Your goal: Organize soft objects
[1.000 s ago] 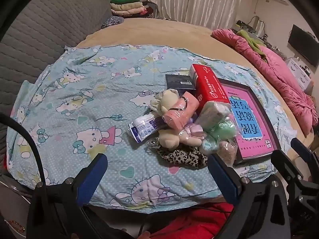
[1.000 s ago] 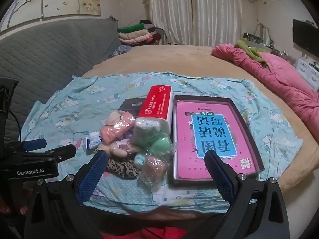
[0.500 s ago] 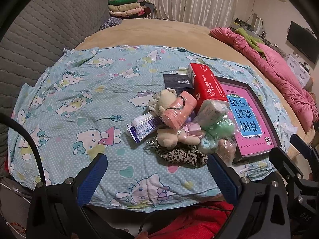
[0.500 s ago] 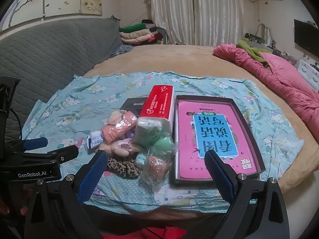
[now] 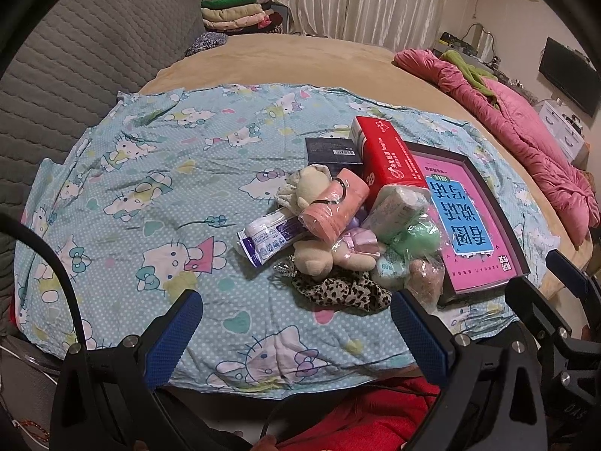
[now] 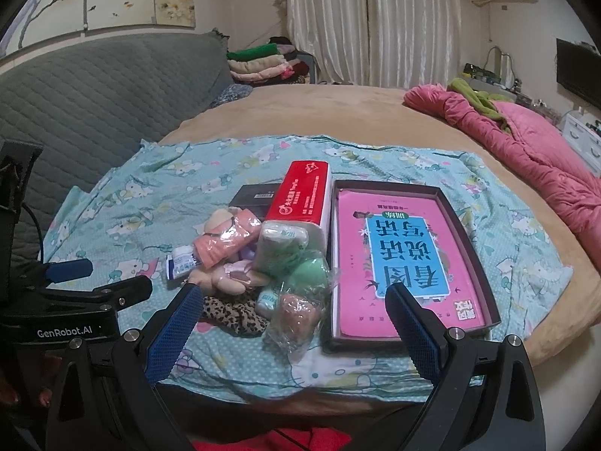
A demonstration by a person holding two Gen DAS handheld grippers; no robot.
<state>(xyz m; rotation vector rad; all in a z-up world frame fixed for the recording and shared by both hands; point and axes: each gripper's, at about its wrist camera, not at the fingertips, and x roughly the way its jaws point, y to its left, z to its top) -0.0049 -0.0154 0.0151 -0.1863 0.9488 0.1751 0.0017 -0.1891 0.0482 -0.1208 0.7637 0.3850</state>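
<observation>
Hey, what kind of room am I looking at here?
Most likely a bedroom in a home. A round bed fills the room, with a Hello Kitty sheet spread on it, a pink quilt bunched at one side, and folded clothes stacked by the curtains.

We see a wide bed with a tan plush cover (image 6: pixel 338 112), and spread over its near end a light blue cartoon-cat printed sheet (image 5: pixel 157 195). On that sheet lie a shallow dark box holding a pink book (image 6: pixel 398 259), a red tissue pack (image 6: pixel 300 195), a flat black box (image 5: pixel 330 150) and a heap of small soft items (image 5: pixel 338 233). A crumpled pink quilt (image 6: pixel 526 150) rests on the tan cover at the right.
</observation>
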